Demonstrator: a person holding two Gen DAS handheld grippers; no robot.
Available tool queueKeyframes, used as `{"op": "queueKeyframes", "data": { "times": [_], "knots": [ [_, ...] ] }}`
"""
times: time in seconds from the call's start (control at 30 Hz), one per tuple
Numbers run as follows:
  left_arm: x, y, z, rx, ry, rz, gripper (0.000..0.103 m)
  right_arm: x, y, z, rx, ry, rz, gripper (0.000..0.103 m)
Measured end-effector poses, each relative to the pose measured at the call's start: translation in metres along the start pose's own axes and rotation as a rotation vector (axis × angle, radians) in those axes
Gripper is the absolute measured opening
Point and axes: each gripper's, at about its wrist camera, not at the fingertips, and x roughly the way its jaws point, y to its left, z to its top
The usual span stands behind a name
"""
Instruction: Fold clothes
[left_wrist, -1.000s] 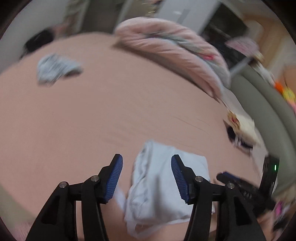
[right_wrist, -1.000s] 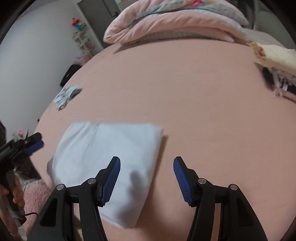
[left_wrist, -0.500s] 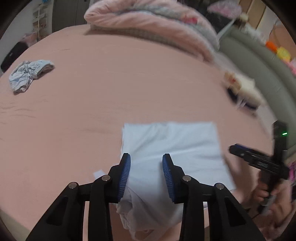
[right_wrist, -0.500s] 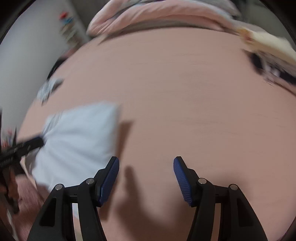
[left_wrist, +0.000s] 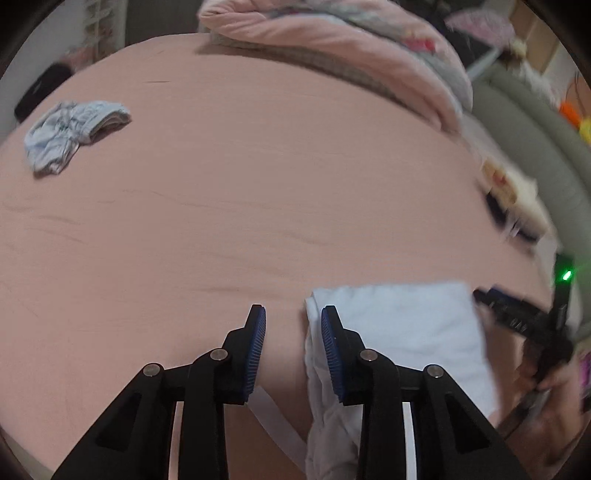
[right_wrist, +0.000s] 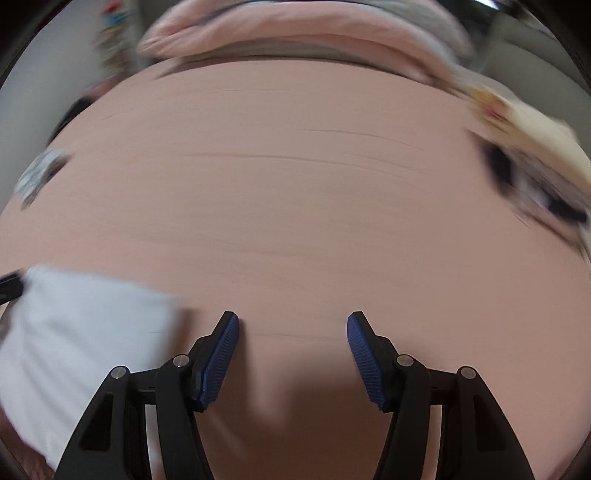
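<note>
A folded white garment (left_wrist: 406, 325) lies on the pink bed sheet (left_wrist: 258, 184) near its front edge. My left gripper (left_wrist: 292, 314) hangs low at the garment's left edge. Its jaws are closing, and between the pads are mostly bare sheet and a sliver of the garment's edge, unpressed. A white strip (left_wrist: 273, 410) of cloth trails below them. My right gripper (right_wrist: 292, 321) stands open over bare sheet, with the white garment (right_wrist: 85, 332) to its left. In the left wrist view the right gripper (left_wrist: 517, 317) shows at the garment's right side, a hand holding it.
A crumpled pale blue-grey garment (left_wrist: 74, 129) lies far left on the bed. A pink duvet (left_wrist: 332, 40) is heaped along the far edge. A blurred pile of clothes (right_wrist: 535, 147) sits at the right edge, and a grey-green padded headboard (left_wrist: 535, 122) rises behind it.
The left gripper's jaws narrowed and it sank and slid left, so the white garment now lies to its right instead of between the pads. The right gripper moved right, off the garment.
</note>
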Motion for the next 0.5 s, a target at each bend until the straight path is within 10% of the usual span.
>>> {"op": "queueKeyframes", "data": {
  "times": [0.17, 0.3, 0.5],
  "knots": [
    [-0.009, -0.067, -0.033, 0.198, 0.03, -0.112, 0.028, -0.045, 0.039, -0.027, -0.007, -0.081, 0.215, 0.061],
    [-0.012, -0.082, -0.055, 0.239, 0.08, -0.116, 0.028, -0.045, 0.064, -0.059, -0.148, 0.017, 0.292, 0.06],
    [-0.039, -0.044, -0.063, 0.207, -0.046, 0.124, 0.027, -0.041, 0.015, -0.081, -0.033, 0.051, 0.315, 0.063]
  ]
}}
